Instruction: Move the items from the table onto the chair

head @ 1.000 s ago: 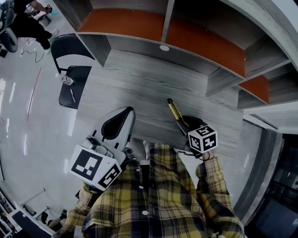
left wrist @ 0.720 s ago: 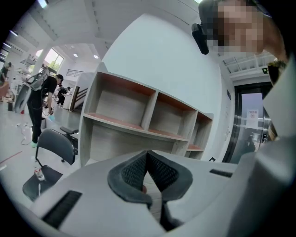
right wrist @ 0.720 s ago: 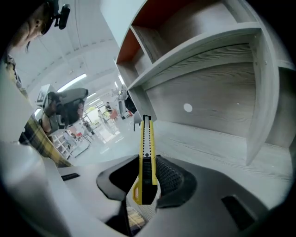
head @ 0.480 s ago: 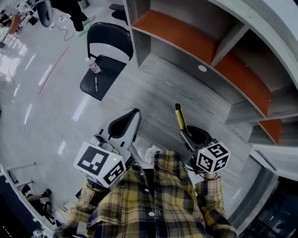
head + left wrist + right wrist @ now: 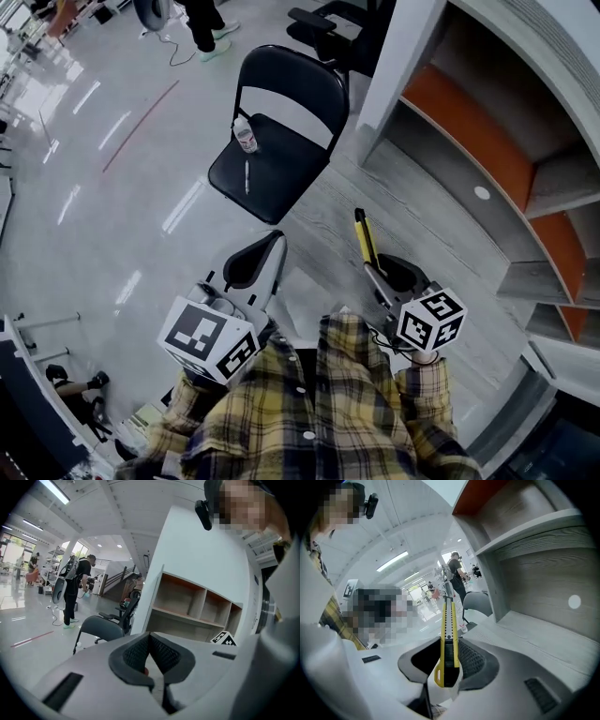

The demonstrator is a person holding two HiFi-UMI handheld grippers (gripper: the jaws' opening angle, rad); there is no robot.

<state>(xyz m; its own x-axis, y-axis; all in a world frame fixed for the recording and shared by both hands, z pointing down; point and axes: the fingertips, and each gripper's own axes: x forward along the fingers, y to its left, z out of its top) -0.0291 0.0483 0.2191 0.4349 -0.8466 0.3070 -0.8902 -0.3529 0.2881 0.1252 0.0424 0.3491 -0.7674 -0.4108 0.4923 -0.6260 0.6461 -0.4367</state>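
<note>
The table (image 5: 441,225) has shifted from the middle of the head view to its right side, and the chair (image 5: 286,169) has come from the upper left to top centre: the person has turned toward the chair. The left gripper (image 5: 151,656) has its jaws together, nothing visible in them. The right gripper (image 5: 447,660) stays clamped on the yellow utility knife (image 5: 448,630), held above the table's edge nearest the chair. A bottle (image 5: 246,136) stands at the seat's back edge and a pen (image 5: 247,176) lies near its left edge. Transfer is likely under way; placement remains.
</note>
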